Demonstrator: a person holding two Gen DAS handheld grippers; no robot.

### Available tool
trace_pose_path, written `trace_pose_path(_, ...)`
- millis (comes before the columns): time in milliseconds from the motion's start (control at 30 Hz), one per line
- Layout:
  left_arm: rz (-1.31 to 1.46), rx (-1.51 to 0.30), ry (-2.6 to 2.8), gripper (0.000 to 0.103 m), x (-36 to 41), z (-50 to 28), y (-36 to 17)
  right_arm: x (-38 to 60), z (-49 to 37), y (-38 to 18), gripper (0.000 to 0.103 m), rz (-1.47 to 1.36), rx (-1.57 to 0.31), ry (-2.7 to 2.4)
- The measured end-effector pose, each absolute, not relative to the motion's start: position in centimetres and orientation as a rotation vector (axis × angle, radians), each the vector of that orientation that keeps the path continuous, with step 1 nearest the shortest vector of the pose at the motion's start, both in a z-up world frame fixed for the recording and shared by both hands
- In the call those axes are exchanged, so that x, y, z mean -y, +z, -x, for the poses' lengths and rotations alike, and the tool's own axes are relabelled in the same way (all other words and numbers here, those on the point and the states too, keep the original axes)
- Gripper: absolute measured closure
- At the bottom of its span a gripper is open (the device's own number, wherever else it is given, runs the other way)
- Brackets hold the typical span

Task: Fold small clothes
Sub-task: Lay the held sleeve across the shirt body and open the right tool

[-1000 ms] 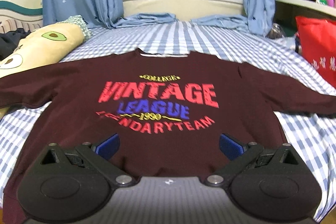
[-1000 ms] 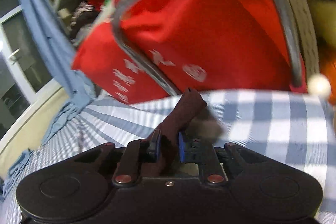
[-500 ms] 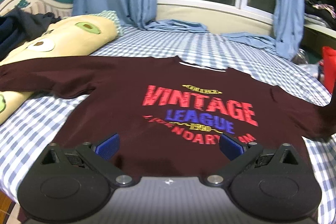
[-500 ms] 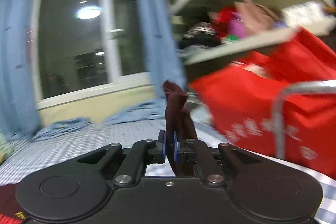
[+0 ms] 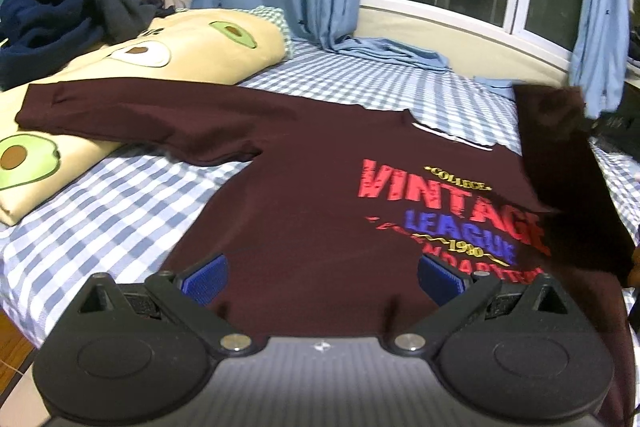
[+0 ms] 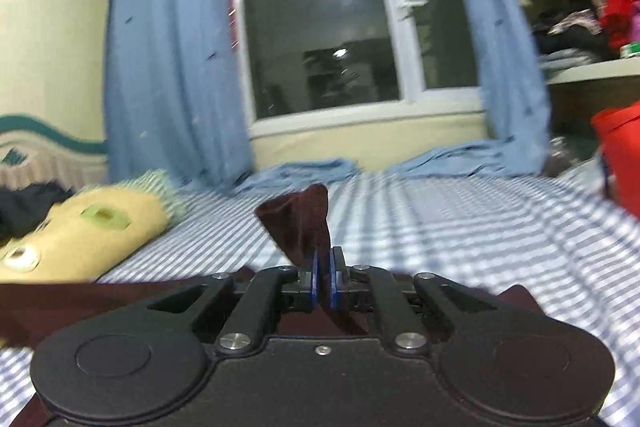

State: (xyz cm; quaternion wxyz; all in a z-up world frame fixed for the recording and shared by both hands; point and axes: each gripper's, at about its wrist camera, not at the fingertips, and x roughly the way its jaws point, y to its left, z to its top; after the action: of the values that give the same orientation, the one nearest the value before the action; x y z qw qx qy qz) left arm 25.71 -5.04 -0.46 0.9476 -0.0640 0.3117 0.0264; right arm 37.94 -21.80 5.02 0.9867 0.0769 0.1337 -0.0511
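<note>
A: What lies on the left?

B: A cream avocado-print pillow (image 5: 132,67) on a blue checked bed (image 5: 120,211), with one sleeve of a maroon T-shirt (image 5: 312,211) draped over it.

A: And the shirt itself?

B: It is spread flat, print up. The left gripper (image 5: 322,277) hovers over its hem, fingers wide apart, holding nothing.

A: The right side?

B: The right gripper (image 6: 323,281) has its fingers clamped on the other sleeve (image 6: 300,223), lifted above the shirt.
</note>
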Motion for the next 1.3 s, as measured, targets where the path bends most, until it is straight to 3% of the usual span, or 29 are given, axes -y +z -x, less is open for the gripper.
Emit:
trace_pose_path(433, 0.132, -0.635, 0.086, 0.001, 3.8, -27.4, -1.1, 15.2, -38.0, -1.9, 0.095, 0.002, -0.549, 0.011)
trace_pose_path(533, 0.117, -0.612, 0.064, 0.001, 4.8, -28.0, -0.8, 15.3, -36.6, -2.1, 0.08, 0.023, -0.568, 0.054)
trace_pose_path(700, 0.089, -0.587, 0.011, 0.001, 7.5, -29.8, -0.5, 17.1, -32.9, -1.7, 0.043, 0.054, -0.553, 0.08)
trace_pose_path(800, 0.083, -0.581, -0.035, 0.001, 9.5, -31.3, -0.7, 19.6, -30.9, -1.6, 0.031, 0.071, -0.539, 0.021)
trace_pose_path(967, 0.142, -0.53, -0.081, 0.001, 12.4, -33.0, -1.5, 24.5, -28.1, -2.1, 0.021, 0.138, -0.507, -0.213)
trace_pose_path(1167, 0.022, -0.592, -0.081, 0.001, 15.8, -34.9, -3.7, 29.8, -28.4, -4.4, 0.021, 0.179, -0.592, -0.399)
trace_pose_path(1233, -0.01, -0.609, -0.069, 0.001, 16.4, -35.1, -4.6, 31.0, -29.3, -5.4, 0.025, 0.205, -0.617, -0.429)
trace_pose_path(1300, -0.027, -0.625, -0.066, 0.001, 16.6, -35.1, -5.4, 31.9, -30.3, -6.2, 0.035, 0.207, -0.641, -0.447)
